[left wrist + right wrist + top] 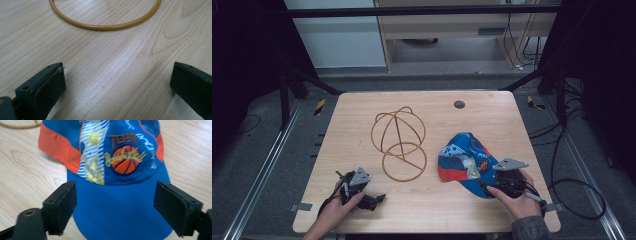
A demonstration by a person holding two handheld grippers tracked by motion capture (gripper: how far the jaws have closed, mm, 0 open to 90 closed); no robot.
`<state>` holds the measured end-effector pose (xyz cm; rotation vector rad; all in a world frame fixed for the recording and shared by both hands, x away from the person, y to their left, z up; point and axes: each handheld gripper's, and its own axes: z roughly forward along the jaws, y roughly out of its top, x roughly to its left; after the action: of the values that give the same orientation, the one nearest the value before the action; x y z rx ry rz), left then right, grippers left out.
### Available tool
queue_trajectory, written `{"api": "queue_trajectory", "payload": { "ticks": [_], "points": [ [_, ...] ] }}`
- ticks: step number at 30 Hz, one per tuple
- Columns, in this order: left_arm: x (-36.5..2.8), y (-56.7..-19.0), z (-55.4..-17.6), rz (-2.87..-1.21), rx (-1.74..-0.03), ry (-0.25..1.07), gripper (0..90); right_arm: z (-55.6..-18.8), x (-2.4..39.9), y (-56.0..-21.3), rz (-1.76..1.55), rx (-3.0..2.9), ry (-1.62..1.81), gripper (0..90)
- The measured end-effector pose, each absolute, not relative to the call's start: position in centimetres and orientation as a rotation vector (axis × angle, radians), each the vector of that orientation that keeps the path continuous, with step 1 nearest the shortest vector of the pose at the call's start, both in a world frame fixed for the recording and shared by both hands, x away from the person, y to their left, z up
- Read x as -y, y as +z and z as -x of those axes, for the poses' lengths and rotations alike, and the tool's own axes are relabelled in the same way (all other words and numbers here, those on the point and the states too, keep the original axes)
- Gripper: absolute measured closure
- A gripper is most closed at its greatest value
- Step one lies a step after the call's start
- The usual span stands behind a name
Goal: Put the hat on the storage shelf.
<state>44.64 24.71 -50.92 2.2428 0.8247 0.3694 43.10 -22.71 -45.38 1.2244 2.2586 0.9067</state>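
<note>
High view: the right tool (490,188), partly hidden by its hand, met the cap (462,160) at lower right of the worktop (362,105). Left gripper view: the left tool (117,80) stood spread; the wire stand (105,26) was cut off above. Right gripper view: jaws spread, the cap's brim (117,207) between them, its front edge cut off.

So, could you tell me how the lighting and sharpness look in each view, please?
High view: the table is evenly lit, the surroundings dark, and the cap slightly soft. Left gripper view: soft glare on the wood between the jaws; the ring is fairly sharp. Right gripper view: the cap logo is mildly blurred, the near jaws softer.
</note>
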Motion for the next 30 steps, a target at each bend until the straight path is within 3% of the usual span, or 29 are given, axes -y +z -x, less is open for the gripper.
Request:
{"api": "queue_trajectory", "payload": {
  "ticks": [10, 20, 30],
  "points": [
    [-24.8, -50.9, -45.2, -2.227, -0.863, 0.387, 0.0, -44.1, 23.6, -43.6, -1.230, -2.310, 0.858, 17.7],
    [-24.7, -50.9, -45.4, -2.222, -0.875, 0.387, 0.0, -45.7, 22.9, -41.4, -1.164, -2.396, 0.784, 32.4],
    [-24.7, -50.9, -45.4, -2.221, -0.877, 0.389, 0.0, -49.0, 21.6, -39.6, -1.153, -2.481, 0.771, 38.1]
  ]
}}
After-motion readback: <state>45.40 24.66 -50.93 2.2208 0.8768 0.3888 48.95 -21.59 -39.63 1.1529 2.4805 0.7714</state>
